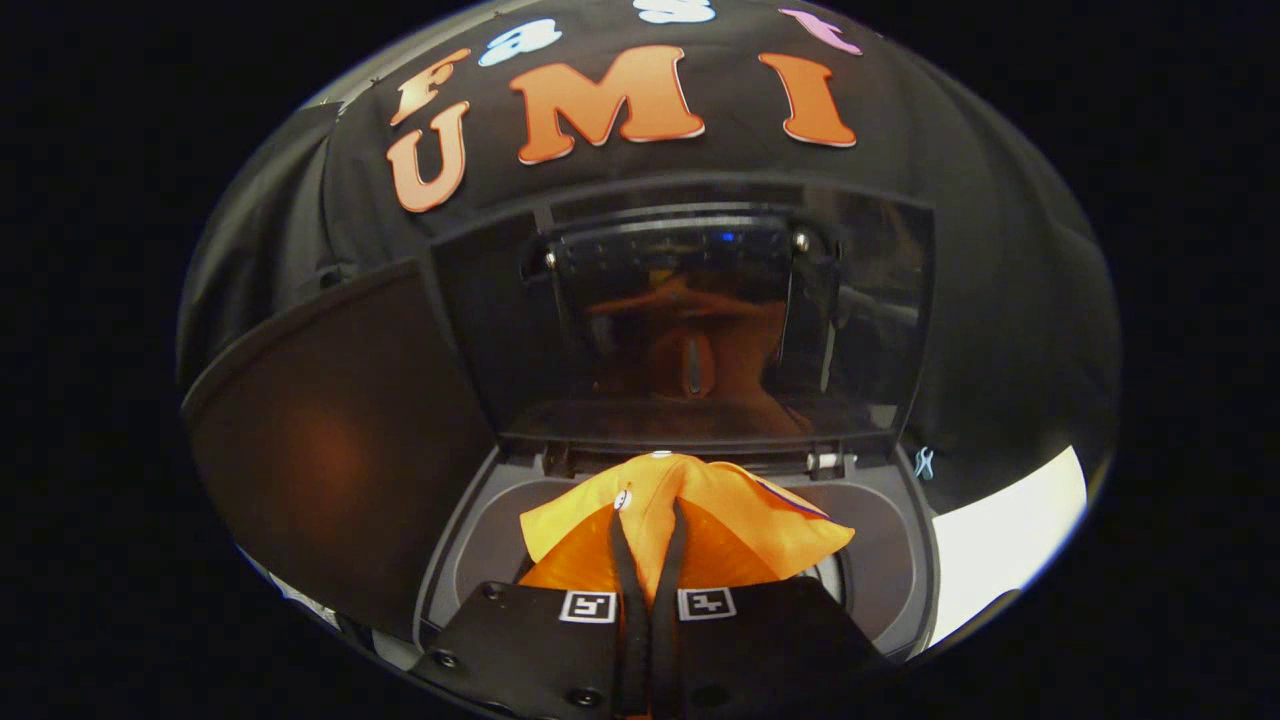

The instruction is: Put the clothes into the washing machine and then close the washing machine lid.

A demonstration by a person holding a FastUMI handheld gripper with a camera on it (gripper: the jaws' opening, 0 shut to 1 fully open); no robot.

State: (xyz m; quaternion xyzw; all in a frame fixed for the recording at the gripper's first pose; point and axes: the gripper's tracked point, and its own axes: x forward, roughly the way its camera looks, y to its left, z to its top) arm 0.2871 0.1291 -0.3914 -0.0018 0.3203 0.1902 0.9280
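Observation:
An orange garment (700,520) hangs pinched between the fingers of my gripper (650,515), which is shut on a fold of it. The cloth drapes to both sides of the fingers, just above the round grey opening (880,560) of the top-loading washing machine. The machine's dark glossy lid (700,330) stands upright beyond the garment, with the orange cloth mirrored in it. The drum's inside is hidden by the garment and my gripper.
A dark brown panel (330,450) stands to the left of the machine. A white surface (1010,530) lies to its right. The booth's black cloth wall rises behind the lid.

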